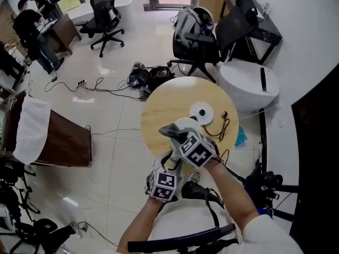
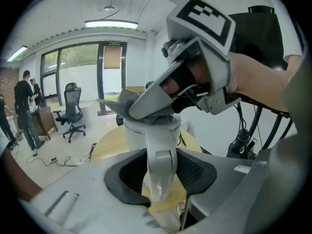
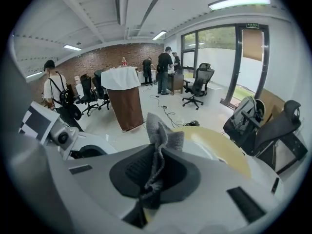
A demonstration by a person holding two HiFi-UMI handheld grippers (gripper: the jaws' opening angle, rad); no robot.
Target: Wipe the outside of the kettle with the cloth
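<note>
A white kettle (image 1: 186, 125) stands on the round wooden table (image 1: 164, 105). In the left gripper view its body (image 2: 151, 130) rises just ahead, and its handle (image 2: 161, 167) runs down between the black pads of my left gripper (image 2: 161, 177), which is shut on it. That left gripper (image 1: 172, 162) reaches in from the near side. My right gripper (image 1: 177, 135) sits over the kettle's top, shut on a grey cloth (image 1: 170, 130). In the right gripper view the cloth (image 3: 158, 145) stands crumpled between the jaws of the right gripper (image 3: 155, 177). Seen from the left gripper, the cloth (image 2: 126, 99) lies on the kettle's lid.
The kettle's white round base (image 1: 202, 111) and its black cord (image 1: 225, 121) lie on the table behind the kettle. Office chairs (image 1: 106, 15), a chair with a backpack (image 1: 193, 28) and a brown lectern (image 1: 53, 139) stand around. People (image 1: 32, 30) work far left.
</note>
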